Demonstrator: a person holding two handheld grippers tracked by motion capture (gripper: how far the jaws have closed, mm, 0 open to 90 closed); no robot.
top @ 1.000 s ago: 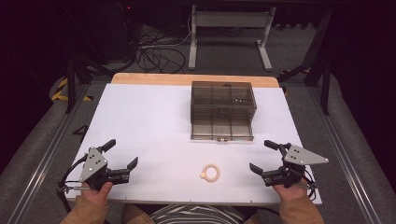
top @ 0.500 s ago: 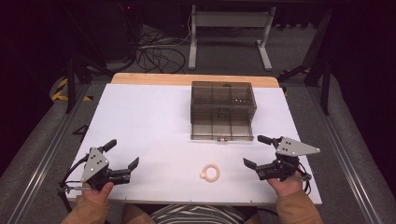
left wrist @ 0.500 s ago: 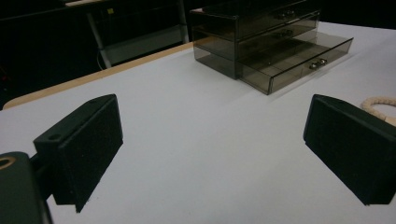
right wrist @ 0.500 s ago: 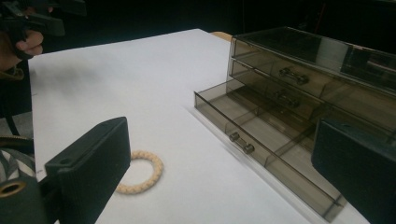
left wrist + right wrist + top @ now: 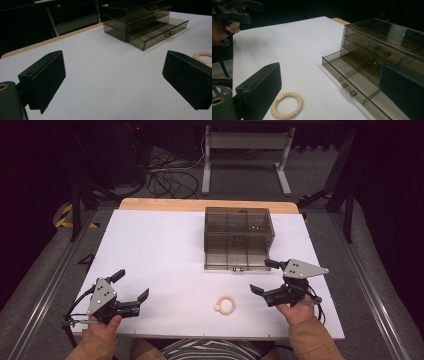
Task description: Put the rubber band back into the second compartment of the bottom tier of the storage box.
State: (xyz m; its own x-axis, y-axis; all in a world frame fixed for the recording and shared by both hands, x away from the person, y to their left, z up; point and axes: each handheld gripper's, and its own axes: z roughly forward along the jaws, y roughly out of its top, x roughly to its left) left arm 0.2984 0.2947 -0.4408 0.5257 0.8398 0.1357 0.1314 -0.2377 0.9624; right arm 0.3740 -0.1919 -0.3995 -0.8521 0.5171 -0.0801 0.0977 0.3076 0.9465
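Jaws spread wide on both the left gripper and the right gripper, nothing between them. Braided cream ring flat on the white table, near the right gripper. Smoky drawer box behind, bottom drawer pulled out. No readable writing anywhere.

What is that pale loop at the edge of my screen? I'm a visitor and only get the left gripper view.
Observer: A braided cream ring, lying flat on the white table.
Operator: Is anything holding it?
Observer: No. The right claw is open beside it, nearer the smoky plastic drawer unit.
Operator: Are those drawers shut?
Observer: The bottom drawer is pulled out; the right gripper view shows nothing lying in the part it sees.
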